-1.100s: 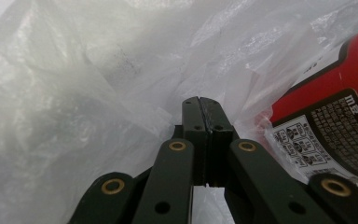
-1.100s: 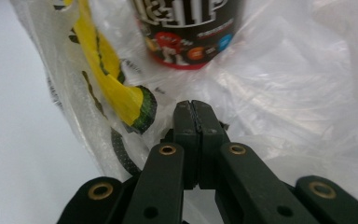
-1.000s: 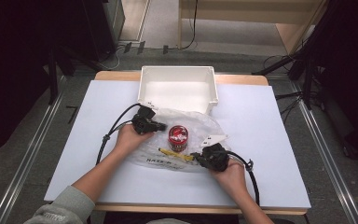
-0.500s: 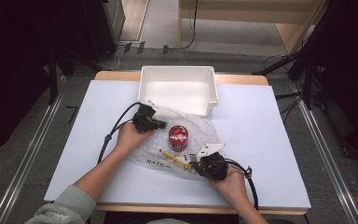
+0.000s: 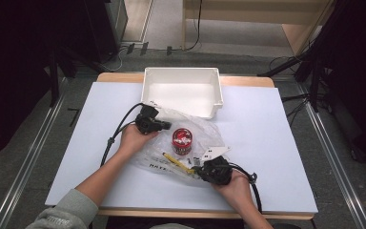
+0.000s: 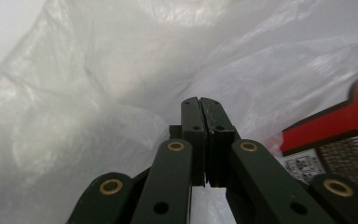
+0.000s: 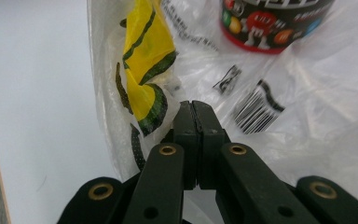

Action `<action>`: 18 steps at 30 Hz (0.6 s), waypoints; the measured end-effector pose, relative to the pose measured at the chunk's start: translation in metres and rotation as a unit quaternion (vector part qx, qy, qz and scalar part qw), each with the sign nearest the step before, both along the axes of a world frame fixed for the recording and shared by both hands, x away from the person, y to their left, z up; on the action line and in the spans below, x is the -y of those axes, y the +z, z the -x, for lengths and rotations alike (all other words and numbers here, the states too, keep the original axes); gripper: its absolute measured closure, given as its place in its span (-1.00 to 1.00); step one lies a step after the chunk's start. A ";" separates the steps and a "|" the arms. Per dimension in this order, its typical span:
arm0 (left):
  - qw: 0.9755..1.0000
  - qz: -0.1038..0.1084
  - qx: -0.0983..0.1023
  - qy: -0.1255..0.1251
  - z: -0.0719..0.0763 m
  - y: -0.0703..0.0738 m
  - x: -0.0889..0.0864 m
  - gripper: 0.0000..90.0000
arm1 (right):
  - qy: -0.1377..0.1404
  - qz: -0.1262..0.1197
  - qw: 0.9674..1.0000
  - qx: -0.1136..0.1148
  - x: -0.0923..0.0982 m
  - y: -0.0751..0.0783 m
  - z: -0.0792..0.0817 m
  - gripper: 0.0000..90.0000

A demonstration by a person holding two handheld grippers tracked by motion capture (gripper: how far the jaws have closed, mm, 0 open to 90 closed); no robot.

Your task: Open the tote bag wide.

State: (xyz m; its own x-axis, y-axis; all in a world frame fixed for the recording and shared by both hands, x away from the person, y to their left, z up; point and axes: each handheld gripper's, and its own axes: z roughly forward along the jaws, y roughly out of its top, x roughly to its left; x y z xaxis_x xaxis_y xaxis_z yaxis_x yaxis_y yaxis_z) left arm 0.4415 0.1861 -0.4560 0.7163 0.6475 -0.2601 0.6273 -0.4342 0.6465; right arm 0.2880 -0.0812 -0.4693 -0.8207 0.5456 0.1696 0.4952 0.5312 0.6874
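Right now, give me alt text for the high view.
Two hands hold black grippers on a clear plastic bag lying on a white table; a red can and a yellow item lie inside. A white bin sits behind.

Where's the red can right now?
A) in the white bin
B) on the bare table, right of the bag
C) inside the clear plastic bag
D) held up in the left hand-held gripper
C: the red can lies on the table wrapped in the clear plastic bag, in front of the white bin.
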 end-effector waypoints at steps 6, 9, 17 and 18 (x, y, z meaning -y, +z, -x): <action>1.000 0.012 0.013 -0.008 0.006 0.014 0.000 1.00 | -0.034 -0.016 0.999 0.019 0.007 0.012 -0.008 1.00; 1.000 0.012 0.017 -0.010 0.009 0.019 0.000 1.00 | -0.045 -0.022 0.999 0.017 0.010 0.015 -0.010 1.00; 1.000 0.022 0.019 -0.012 0.017 0.037 -0.005 1.00 | -0.069 -0.021 0.997 0.041 0.013 0.027 -0.025 1.00; 1.000 0.019 0.020 -0.014 0.019 0.039 -0.006 0.99 | -0.075 -0.023 0.996 0.043 0.014 0.028 -0.028 1.00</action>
State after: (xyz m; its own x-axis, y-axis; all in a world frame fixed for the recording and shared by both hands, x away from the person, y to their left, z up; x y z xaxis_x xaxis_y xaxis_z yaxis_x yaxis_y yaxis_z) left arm 0.4228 0.1921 -0.4172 0.7436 0.6180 -0.2553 0.5895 -0.4258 0.6864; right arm 0.3163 -0.0949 -0.4414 -0.7432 0.6564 0.1295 0.5046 0.4228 0.7527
